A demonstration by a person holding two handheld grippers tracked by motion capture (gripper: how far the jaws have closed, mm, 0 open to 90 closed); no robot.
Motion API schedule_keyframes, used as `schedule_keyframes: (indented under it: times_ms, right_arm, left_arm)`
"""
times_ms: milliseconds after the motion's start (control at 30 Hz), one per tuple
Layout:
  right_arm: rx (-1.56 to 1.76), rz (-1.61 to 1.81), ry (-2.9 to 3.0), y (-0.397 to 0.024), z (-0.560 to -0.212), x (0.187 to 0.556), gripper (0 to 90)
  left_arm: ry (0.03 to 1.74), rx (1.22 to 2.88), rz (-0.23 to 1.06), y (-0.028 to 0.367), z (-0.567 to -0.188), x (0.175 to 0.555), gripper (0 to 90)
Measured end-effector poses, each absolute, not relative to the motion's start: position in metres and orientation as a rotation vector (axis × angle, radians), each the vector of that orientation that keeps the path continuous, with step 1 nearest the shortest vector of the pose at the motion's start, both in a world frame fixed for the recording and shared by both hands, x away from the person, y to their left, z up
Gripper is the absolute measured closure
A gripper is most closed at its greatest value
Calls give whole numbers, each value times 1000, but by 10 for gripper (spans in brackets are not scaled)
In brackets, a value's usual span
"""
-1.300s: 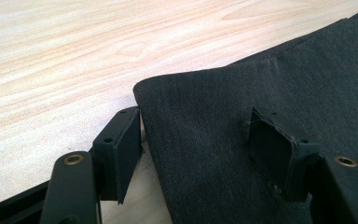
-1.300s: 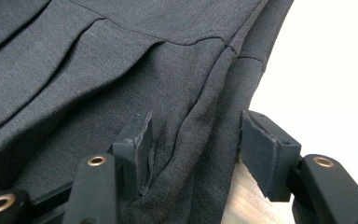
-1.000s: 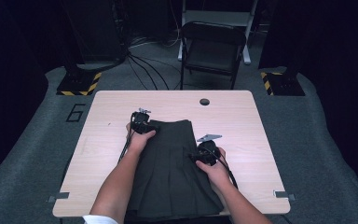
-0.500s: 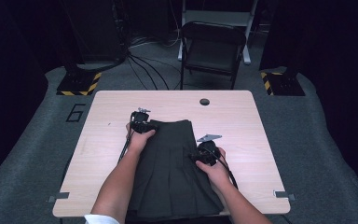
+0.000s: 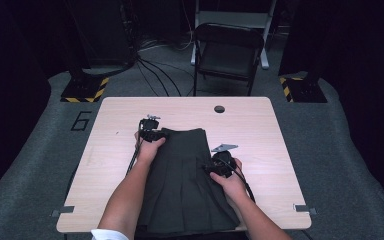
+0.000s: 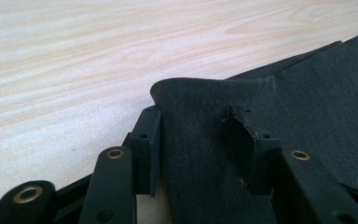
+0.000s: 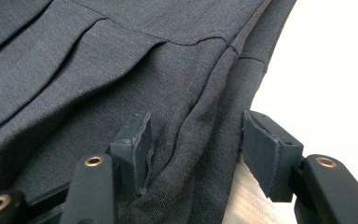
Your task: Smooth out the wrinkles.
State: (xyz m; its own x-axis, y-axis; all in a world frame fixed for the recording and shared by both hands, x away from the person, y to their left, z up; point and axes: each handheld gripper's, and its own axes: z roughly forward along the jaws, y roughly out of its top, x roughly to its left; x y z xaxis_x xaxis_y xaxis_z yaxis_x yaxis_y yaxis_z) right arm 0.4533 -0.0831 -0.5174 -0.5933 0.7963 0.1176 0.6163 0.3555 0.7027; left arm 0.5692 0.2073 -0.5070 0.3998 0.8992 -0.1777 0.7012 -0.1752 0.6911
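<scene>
High view: dark skirt (image 5: 185, 185) lay at lower centre of the surface (image 5: 260, 130); left gripper (image 5: 151, 134) at its upper-left corner, right gripper (image 5: 218, 167) at its right edge.

Left gripper view: fingers (image 6: 147, 140) had just been closing around a raised fold, centre frame.

Right gripper view: fingers (image 7: 135, 140) stood apart astride the skirt's edge, unclenched.

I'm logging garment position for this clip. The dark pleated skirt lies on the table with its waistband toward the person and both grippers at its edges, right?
Not quite. In the high view the dark pleated skirt has its waistband on the far side, and the hem hangs over the near edge of the table. The left gripper and right gripper are at its edges.
</scene>
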Motion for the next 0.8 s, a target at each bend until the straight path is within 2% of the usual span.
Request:
schedule_keyframes:
  times_ms: [367, 800]
  right_arm:
    - [1261, 1067, 2375, -83, -518, 453, 432]
    - [1251, 1075, 2371, -84, -518, 454, 432]
  left_arm:
    - [1366, 1899, 363, 206, -499, 565, 688]
    - [1291, 1912, 350, 205, -489, 557, 820]
